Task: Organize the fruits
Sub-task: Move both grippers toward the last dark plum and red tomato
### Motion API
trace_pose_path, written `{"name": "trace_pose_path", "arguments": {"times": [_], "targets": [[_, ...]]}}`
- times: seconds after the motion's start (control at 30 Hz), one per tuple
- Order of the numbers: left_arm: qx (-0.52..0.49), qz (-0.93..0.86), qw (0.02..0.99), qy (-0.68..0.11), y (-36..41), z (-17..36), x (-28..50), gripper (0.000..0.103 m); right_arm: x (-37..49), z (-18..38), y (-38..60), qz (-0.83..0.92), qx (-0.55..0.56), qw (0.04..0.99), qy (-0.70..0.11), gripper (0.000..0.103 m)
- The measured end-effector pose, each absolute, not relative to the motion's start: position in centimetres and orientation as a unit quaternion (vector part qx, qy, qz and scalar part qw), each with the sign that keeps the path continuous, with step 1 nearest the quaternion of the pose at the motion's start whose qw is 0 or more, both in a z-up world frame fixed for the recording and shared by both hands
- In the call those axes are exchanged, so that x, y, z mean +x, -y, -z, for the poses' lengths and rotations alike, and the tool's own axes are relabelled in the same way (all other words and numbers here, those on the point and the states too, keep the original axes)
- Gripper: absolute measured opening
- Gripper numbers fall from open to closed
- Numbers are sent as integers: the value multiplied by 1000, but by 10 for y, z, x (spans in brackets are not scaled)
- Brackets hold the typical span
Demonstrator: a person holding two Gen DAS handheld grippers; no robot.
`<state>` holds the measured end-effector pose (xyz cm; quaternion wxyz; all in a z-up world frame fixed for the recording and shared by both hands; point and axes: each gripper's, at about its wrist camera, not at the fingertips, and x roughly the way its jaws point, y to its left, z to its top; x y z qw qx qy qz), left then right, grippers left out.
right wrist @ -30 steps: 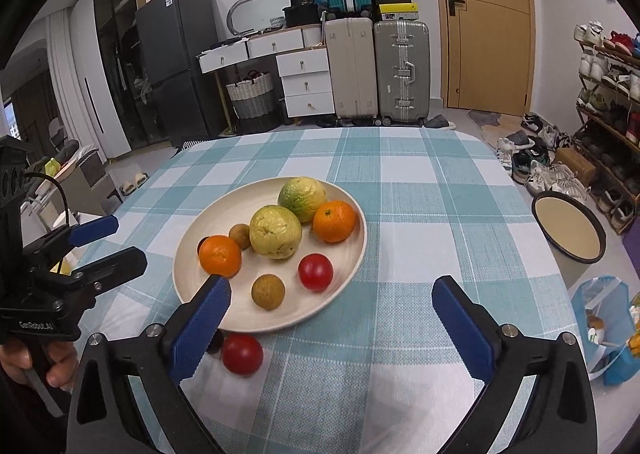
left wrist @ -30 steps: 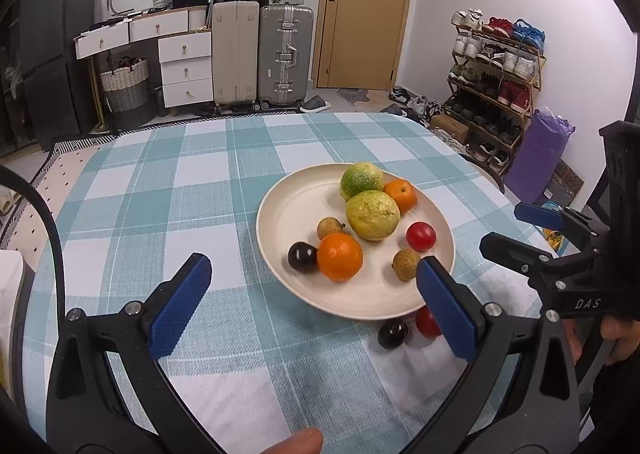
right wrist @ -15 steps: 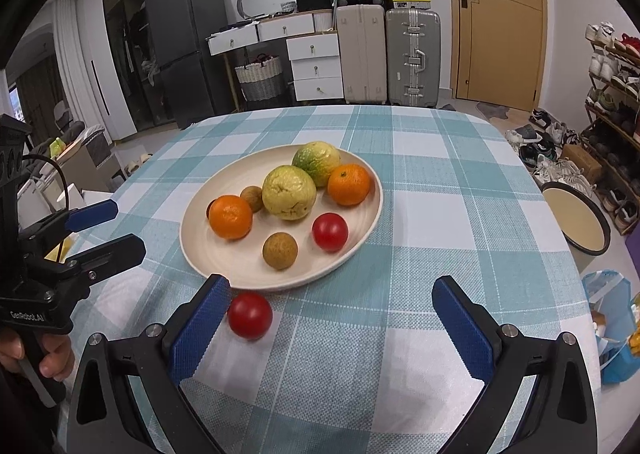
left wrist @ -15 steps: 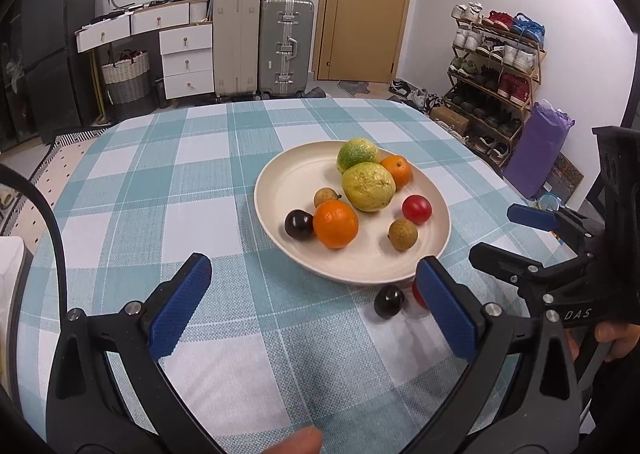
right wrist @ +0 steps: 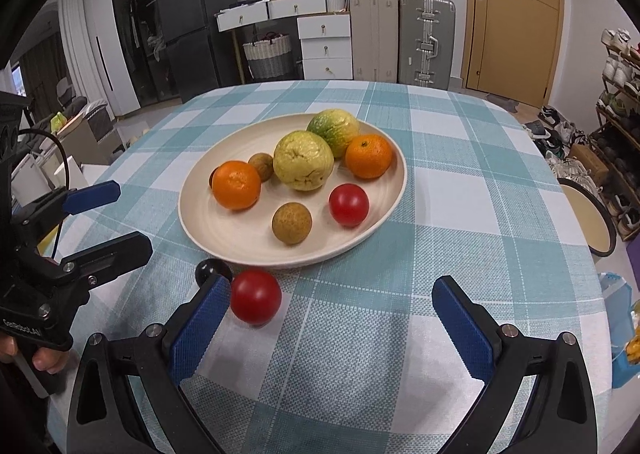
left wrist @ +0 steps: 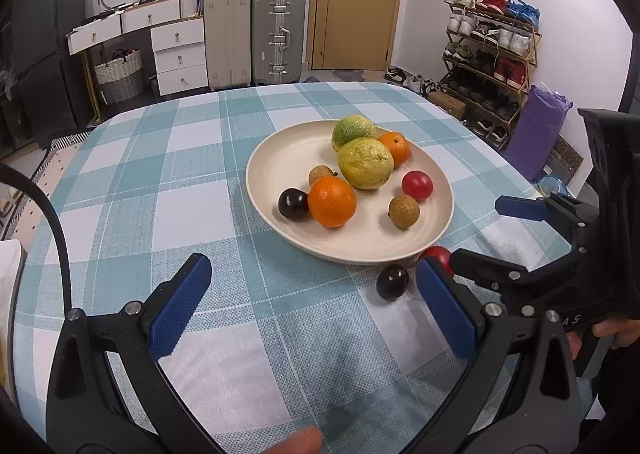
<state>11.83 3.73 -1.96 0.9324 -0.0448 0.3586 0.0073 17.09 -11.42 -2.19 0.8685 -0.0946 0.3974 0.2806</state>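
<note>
A cream plate [left wrist: 280, 157] [right wrist: 196, 213] on the checked tablecloth holds two yellow-green citrus, two oranges, two brown longans, a red tomato [right wrist: 348, 204] and a dark plum [left wrist: 293, 203]. Off the plate, by its near rim, lie a loose red tomato [right wrist: 256, 296] [left wrist: 440, 254] and a dark plum [left wrist: 392, 281] [right wrist: 211, 270]. My left gripper [left wrist: 312, 310] is open and empty, hovering short of the plate; the loose plum sits just inside its right finger. My right gripper [right wrist: 332, 318] is open and empty, the loose tomato next to its left finger [right wrist: 196, 334].
The round table [right wrist: 460, 213] drops off on all sides. Each gripper shows in the other's view, held by a hand [left wrist: 612, 334]. A round stool [right wrist: 588, 217] stands beside the table on the right. Suitcases, drawers and a shoe rack [left wrist: 488, 65] line the room.
Both grippers have drawn back toward me from the plate, so the plate and the two loose fruits appear farther ahead. Both stay open. No fruit has moved.
</note>
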Motion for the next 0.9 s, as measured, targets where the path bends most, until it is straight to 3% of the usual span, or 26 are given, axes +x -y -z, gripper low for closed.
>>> {"name": "trace_pose_path", "arguments": {"times": [0.73, 0.9], "targets": [[-61, -12, 927, -370, -48, 31, 122, 102, 172, 42, 87, -287, -144, 844, -429, 102], [-63, -13, 927, -371, -49, 32, 123, 102, 173, 46, 82, -273, -162, 844, -433, 98]]}}
